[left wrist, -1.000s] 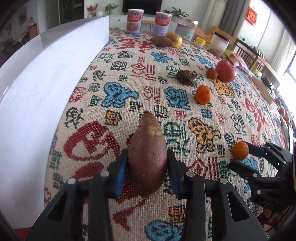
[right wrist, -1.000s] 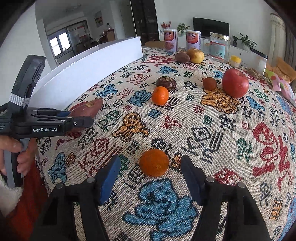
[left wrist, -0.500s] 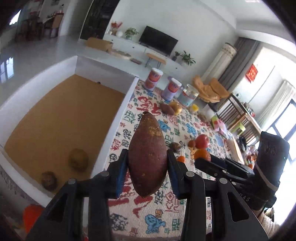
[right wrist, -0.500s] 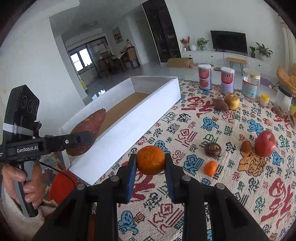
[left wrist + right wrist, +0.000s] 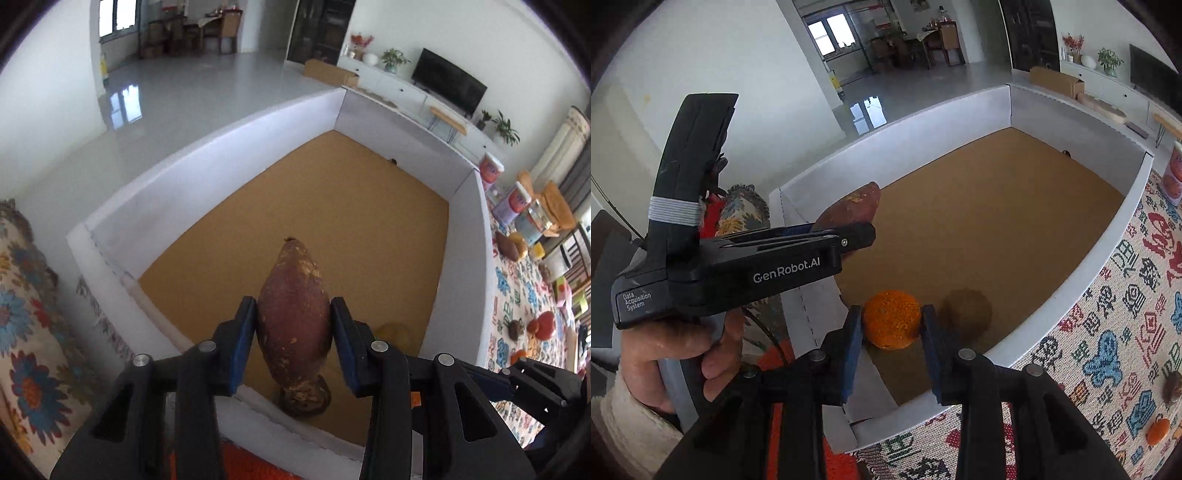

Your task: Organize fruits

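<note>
Left tongs (image 5: 293, 334), jaws opening, grip the sweet potato (image 5: 293, 310), long axis pointing forward, above the box (image 5: 463, 236) floor. Right tongs (image 5: 891, 338), also opening, hold the orange (image 5: 892, 319) just inside the near wall.

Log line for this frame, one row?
left tongs: opening, sweet potato between | right tongs: opening, orange between | both over white box
</note>
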Demonstrator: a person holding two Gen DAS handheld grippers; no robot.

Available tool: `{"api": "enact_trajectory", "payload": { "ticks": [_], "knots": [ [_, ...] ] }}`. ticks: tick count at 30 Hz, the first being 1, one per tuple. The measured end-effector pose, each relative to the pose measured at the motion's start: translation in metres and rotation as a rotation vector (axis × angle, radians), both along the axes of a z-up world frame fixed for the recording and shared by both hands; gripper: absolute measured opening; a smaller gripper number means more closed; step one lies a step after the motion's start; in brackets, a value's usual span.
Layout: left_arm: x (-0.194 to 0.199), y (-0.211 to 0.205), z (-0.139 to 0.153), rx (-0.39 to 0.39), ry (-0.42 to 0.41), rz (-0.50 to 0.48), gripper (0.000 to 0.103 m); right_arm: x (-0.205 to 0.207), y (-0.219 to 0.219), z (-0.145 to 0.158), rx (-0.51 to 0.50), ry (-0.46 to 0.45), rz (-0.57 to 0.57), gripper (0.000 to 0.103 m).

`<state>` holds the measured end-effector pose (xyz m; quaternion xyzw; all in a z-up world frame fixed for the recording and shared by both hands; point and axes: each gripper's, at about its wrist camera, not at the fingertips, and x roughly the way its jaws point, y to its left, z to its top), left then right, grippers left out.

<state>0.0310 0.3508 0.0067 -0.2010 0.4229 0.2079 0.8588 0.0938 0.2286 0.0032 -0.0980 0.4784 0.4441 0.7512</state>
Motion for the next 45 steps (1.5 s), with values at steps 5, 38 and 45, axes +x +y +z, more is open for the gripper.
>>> {"api": "enact_trajectory", "payload": {
  "ticks": [5,38,45],
  "knots": [
    [-0.011,-0.013,0.040,0.069,-0.137,0.017,0.084,0.001,-0.026,0.036,0.099,-0.072,-0.064,0.044],
    [0.084,-0.330,-0.093,0.175,0.018,-0.565,0.103,-0.015,-0.490,-0.091,-0.288,-0.164,-1.045,0.103],
    [0.083,-0.330,-0.093,0.174,0.018,-0.565,0.102,-0.016,-0.490,-0.091,-0.289,-0.165,-1.045,0.103]
  ]
}}
